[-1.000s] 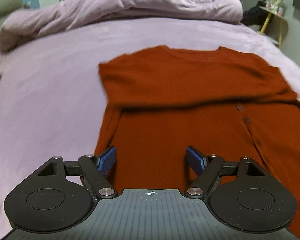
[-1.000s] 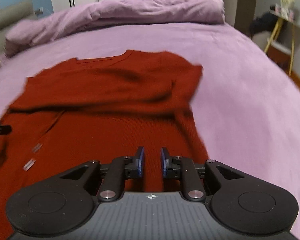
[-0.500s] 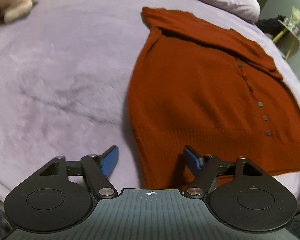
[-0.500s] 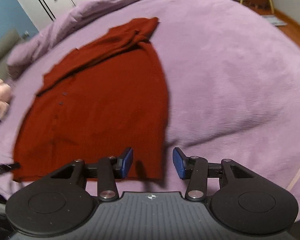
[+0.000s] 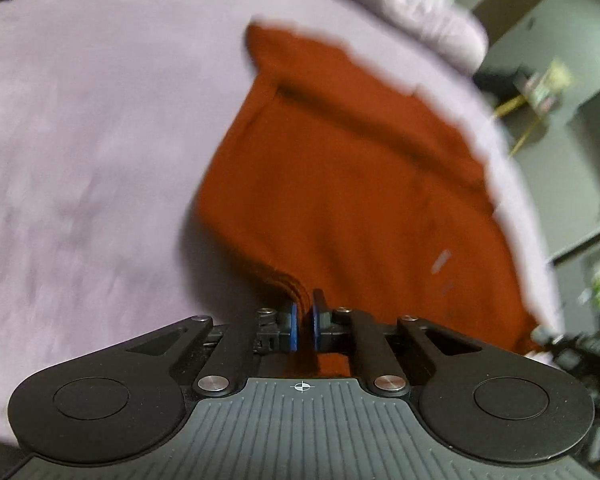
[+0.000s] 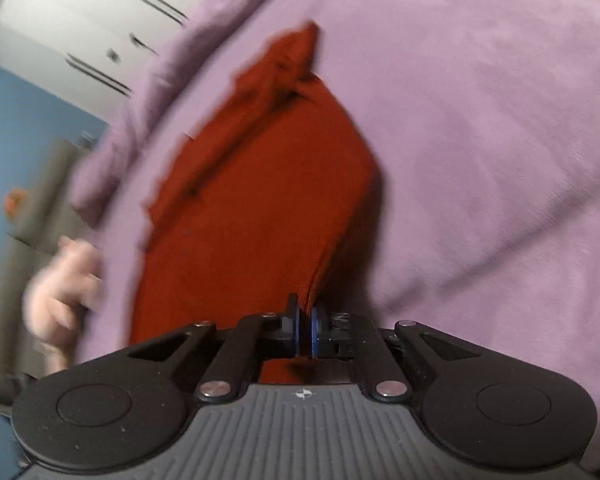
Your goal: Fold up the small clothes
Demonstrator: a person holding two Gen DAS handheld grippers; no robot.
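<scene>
We see a bed [image 5: 80,140] covered edge to edge in a lilac fleecy cover, surface soft and slightly rumpled, long shallow creases on its right side in the right wrist view. Lying directly on it: a rust-red knitted cardigan [image 5: 360,200], spread mostly flat, far end folded over on itself in a band, near hem lifted off the cover at both corners. A bunched lilac duvet [image 5: 432,16] sits along the far edge of the bed, behind the cardigan. A pale pink plush toy [image 6: 64,280] lies on the cover left of the cardigan, apart from it; blurred, shape unclear.
</scene>
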